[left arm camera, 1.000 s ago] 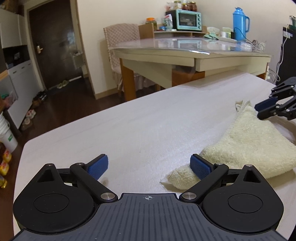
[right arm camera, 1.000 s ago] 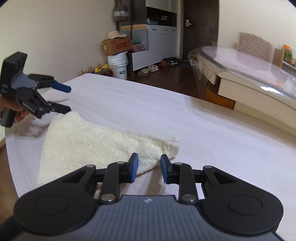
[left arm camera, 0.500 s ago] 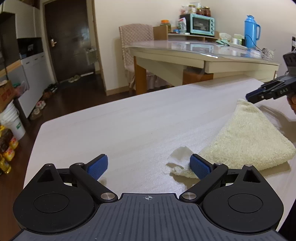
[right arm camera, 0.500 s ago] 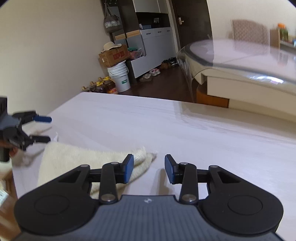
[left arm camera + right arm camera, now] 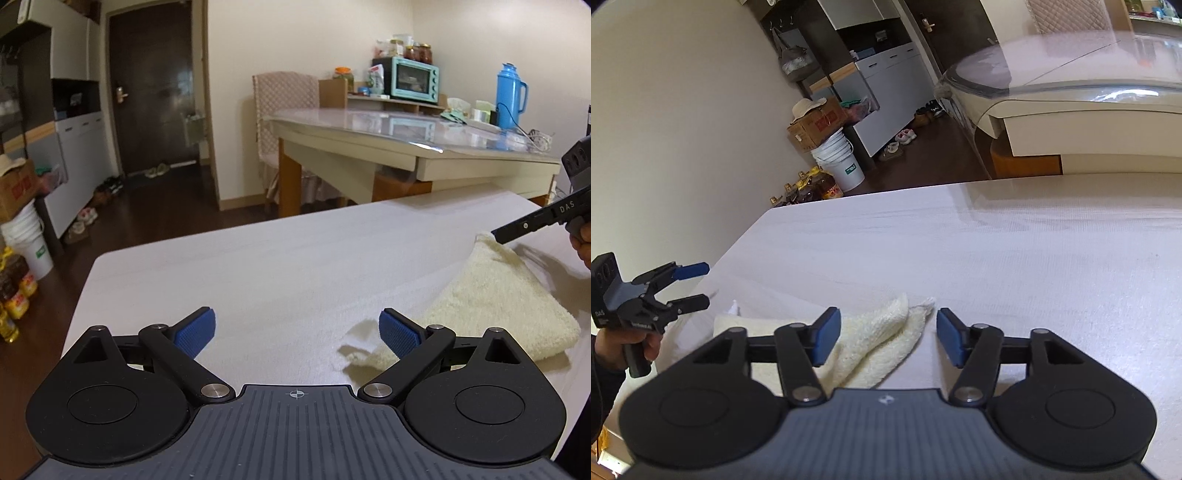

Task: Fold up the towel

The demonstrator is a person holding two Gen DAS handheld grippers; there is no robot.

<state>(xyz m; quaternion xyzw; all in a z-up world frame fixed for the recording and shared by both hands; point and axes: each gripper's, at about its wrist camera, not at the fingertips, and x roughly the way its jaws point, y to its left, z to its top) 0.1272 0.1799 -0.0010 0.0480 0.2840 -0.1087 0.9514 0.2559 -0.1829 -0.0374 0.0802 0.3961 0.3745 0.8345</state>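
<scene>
A cream terry towel point(image 5: 491, 299) lies folded on the white table point(image 5: 258, 266). One thin corner of it sticks out just beside my left gripper's right finger. My left gripper point(image 5: 297, 332) is open with only bare table between its pads. In the right wrist view the towel's point(image 5: 875, 332) two layered corners lie between the jaws of my right gripper point(image 5: 889, 338), which are opening; the pads do not touch the cloth. The left gripper point(image 5: 700, 285) shows there at the towel's far end, open. The right gripper point(image 5: 496, 236) appears edge-on over the towel's far tip.
A person's hand point(image 5: 613, 343) holds the left gripper's handle. Beyond the white table point(image 5: 1034, 258) stands a glass-topped table point(image 5: 406, 140) with a blue flask point(image 5: 509, 96) and a small oven. A chair, a white bucket point(image 5: 842, 162), a box and bottles are on the floor.
The right gripper's jaws have spread wider around the towel's corners and the gripper has rolled. The left gripper stayed open and shifted sideways beside the towel's near corner.
</scene>
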